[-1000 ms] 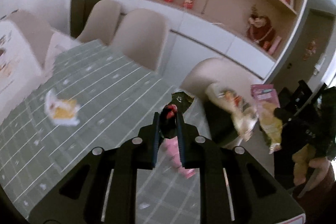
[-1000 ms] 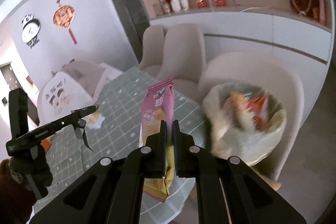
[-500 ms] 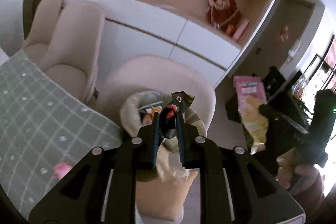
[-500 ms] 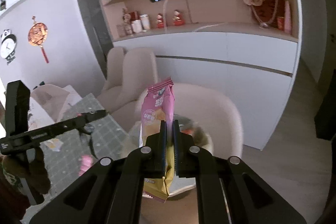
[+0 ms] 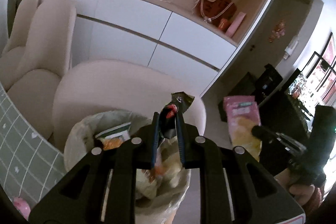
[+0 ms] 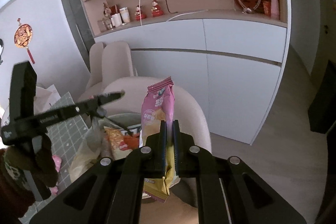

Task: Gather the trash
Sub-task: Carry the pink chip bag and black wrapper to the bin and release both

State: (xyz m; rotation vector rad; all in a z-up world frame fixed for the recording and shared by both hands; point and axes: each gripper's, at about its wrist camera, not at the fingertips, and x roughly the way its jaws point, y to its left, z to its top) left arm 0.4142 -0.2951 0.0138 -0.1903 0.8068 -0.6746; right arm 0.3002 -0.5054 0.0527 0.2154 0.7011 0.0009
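The left gripper (image 5: 168,119), jaws clamped on a dark wrapper (image 5: 176,107), hangs at frame centre above the lined bin (image 5: 77,133). The right gripper's (image 6: 169,129) jaws pinch a pink-and-yellow snack bag (image 6: 158,110) upright beside it.

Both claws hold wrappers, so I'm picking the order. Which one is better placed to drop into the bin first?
Left. The left claw holds its dark wrapper over the lined bin; the right claw, with the pink packet, looks off to the side.

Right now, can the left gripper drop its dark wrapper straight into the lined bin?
Probably yes. The left gripper, shut on the dark wrapper, hangs over the lined bin, whose mouth is open. Nothing lies between them; the right gripper with its pink packet is off to the side.
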